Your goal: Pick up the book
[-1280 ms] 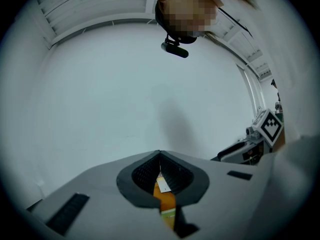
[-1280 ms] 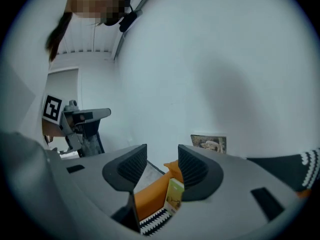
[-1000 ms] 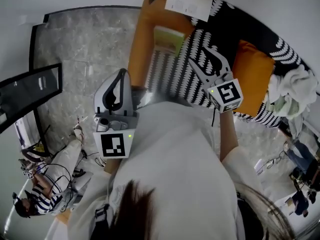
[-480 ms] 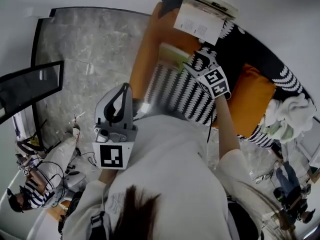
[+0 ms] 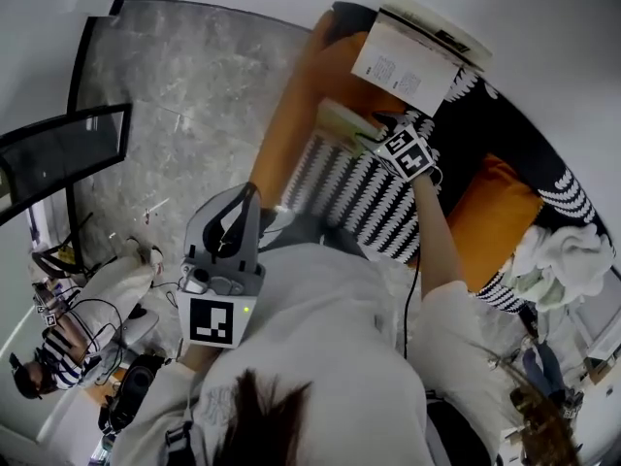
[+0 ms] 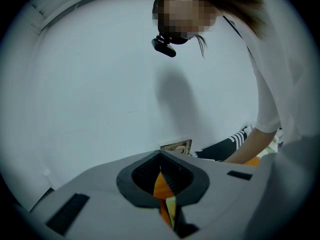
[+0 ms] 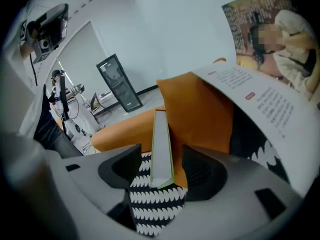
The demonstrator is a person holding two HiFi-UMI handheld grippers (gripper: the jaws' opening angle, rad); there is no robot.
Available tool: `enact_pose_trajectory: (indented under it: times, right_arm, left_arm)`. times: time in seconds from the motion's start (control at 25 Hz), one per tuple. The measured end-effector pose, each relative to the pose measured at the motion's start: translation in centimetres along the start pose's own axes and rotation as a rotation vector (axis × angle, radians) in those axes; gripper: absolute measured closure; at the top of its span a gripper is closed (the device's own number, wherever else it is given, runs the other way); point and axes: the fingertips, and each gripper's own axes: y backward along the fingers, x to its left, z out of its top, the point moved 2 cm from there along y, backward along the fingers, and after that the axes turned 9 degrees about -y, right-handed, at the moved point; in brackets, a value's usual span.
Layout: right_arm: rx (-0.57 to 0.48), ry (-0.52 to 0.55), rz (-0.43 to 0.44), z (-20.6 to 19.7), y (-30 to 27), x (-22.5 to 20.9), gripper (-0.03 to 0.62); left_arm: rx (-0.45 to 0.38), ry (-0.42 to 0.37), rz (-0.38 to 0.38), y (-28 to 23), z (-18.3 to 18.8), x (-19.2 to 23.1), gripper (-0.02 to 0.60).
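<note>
Head view: book (image 5: pixel 342 122) on orange sofa (image 5: pixel 289 149)

The right gripper (image 7: pixel 161 169) straddles the green book (image 7: pixel 161 134) with gaps on 2 sides; an open book (image 7: pixel 265 104) overhangs nearby.

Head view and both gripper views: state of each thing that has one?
Right gripper: open, jaws either side of the green book, pads clear of it.
Green book: closed, standing on edge, not gripped.
Second book: open, printed page showing.
Left gripper: shut, holding nothing.
</note>
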Motion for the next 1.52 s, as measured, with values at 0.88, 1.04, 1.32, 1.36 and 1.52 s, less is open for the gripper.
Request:
enact_pose_trajectory:
  times: [0.88,1.04,1.32,1.36,1.52]
  right_arm:
    - [0.108,-0.012,0.134,-2.4,-5.5,0.5,0.433]
    - [0.093,-0.063,0.141,-2.4,-5.2,0.7,0.441]
    - [0.047,-0.165,0.151,-2.3,-3.5,2.3,0.442]
    - [0.025,-0.195,0.15,-2.3,-3.0,2.5,0.442]
    - [-0.094,-0.314,0.113,-1.7,-0.1,2.9,0.443]
  left_arm:
    - [0.086,0.04,0.005,-0.6,-1.6,-0.3,0.572]
    - [0.07,0.046,0.005,-0.5,-1.6,-0.5,0.572]
    - [0.04,0.062,0.003,0.6,-1.4,-0.7,0.572]
    - [0.031,0.061,0.003,0.9,-1.2,-0.8,0.572]
    - [-0.016,0.062,0.004,1.7,-0.8,-1.0,0.572]
